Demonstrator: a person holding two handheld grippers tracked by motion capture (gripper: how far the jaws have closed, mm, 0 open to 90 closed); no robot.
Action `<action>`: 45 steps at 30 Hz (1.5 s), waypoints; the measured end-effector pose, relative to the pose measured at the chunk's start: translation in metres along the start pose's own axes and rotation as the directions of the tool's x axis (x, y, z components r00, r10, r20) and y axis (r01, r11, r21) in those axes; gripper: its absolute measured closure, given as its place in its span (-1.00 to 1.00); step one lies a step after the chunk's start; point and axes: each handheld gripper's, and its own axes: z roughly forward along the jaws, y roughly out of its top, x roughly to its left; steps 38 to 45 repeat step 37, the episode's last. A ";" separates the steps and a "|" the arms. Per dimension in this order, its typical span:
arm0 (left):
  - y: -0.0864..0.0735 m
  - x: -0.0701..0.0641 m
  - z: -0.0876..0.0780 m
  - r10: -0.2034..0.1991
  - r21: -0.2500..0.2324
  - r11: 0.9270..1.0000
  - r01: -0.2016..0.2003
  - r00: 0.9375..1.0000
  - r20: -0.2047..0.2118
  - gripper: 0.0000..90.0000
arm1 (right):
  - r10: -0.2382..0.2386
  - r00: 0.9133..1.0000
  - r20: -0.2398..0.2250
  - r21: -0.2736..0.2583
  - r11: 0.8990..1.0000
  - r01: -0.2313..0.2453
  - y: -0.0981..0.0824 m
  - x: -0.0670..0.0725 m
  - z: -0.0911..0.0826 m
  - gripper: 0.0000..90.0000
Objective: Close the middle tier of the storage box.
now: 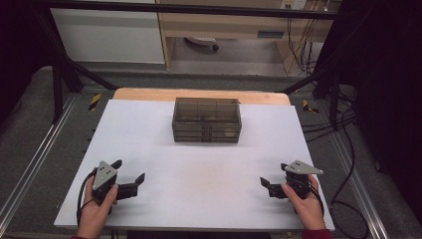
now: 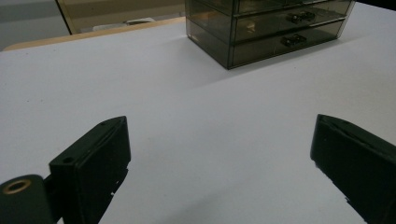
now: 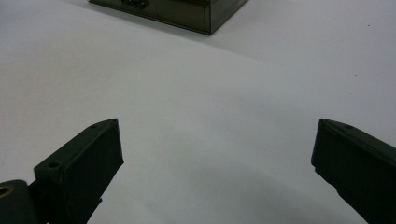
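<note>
A smoky transparent drawer box [image 1: 206, 120] stands at the back middle of the white tabletop [image 1: 199, 174], its drawer fronts toward me. In the left gripper view the box [image 2: 266, 28] sits far ahead to the upper right, with two small dark handles showing. Its lower corner [image 3: 187, 9] appears at the top of the right gripper view. My left gripper [image 1: 129, 171] rests near the front left, held by a hand, jaws wide apart and empty [image 2: 219, 123]. At the front right, my right gripper [image 1: 273, 174] is likewise open and holds nothing [image 3: 217, 123].
A wooden strip [image 1: 199, 94] edges the table's far side. Black frame posts [image 1: 57, 74] and cables [image 1: 343, 129] flank the table. A cabinet and grey floor lie beyond it. Bare white surface separates both grippers from the box.
</note>
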 end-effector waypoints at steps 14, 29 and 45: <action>0.000 -0.001 0.000 -0.011 0.003 1.000 0.011 1.000 0.017 -0.88 | -0.021 0.999 -0.028 0.003 1.000 0.021 -0.001 0.006 0.011 -0.95; 0.000 -0.004 0.002 -0.012 0.007 1.000 0.012 0.999 0.031 -0.88 | -0.038 0.999 -0.010 -0.007 0.999 0.038 0.008 0.011 0.034 -0.94; 0.000 -0.004 0.004 -0.014 0.010 1.000 0.013 1.000 0.028 -0.89 | -0.051 0.997 0.056 0.019 0.999 0.050 0.016 0.012 0.049 -0.92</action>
